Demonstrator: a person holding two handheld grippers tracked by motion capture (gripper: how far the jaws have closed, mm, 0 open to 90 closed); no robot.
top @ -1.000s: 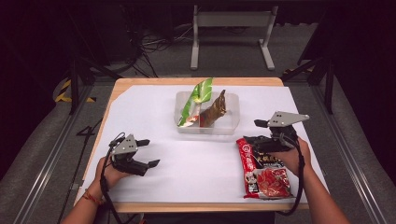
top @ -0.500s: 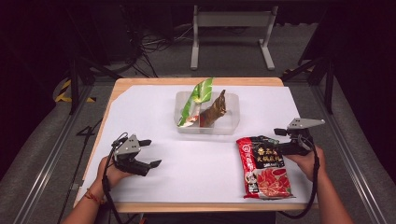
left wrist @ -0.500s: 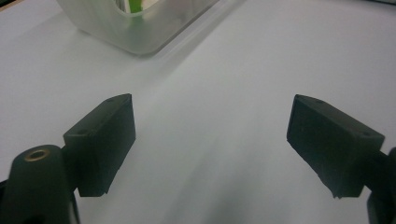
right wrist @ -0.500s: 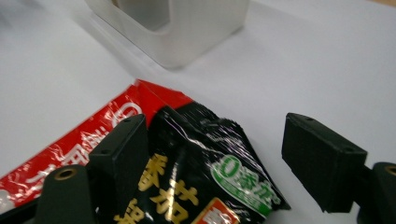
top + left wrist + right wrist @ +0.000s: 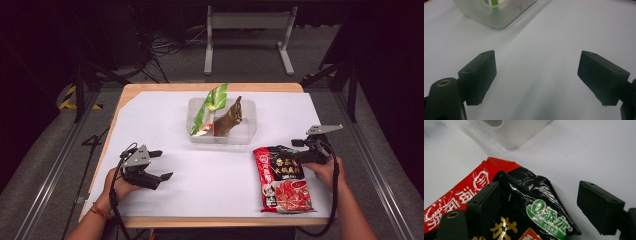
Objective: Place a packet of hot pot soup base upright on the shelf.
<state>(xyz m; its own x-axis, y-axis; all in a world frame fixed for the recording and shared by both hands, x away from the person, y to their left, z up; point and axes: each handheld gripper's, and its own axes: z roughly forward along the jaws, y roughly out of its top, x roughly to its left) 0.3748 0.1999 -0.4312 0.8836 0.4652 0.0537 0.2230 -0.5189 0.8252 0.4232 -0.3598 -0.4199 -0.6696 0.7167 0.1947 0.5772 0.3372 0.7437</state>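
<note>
clear plastic tub (image 5: 247, 134): green packet (image 5: 209, 107), brown packet (image 5: 231, 116) | both grippers' fingers wide, empty

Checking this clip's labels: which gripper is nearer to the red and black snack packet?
Right. The right gripper is at the red and black snack packet, jaws open astride its top corner. The left gripper rests across the table, open over bare white paper.

clear tub (image 5: 249, 134) sitting mid-table on white sheet (image 5: 165, 120) | green packet (image 5: 209, 107) and brown packet (image 5: 230, 117) leaning inside tub | grey frame (image 5: 247, 22) standing on floor behind table
</note>
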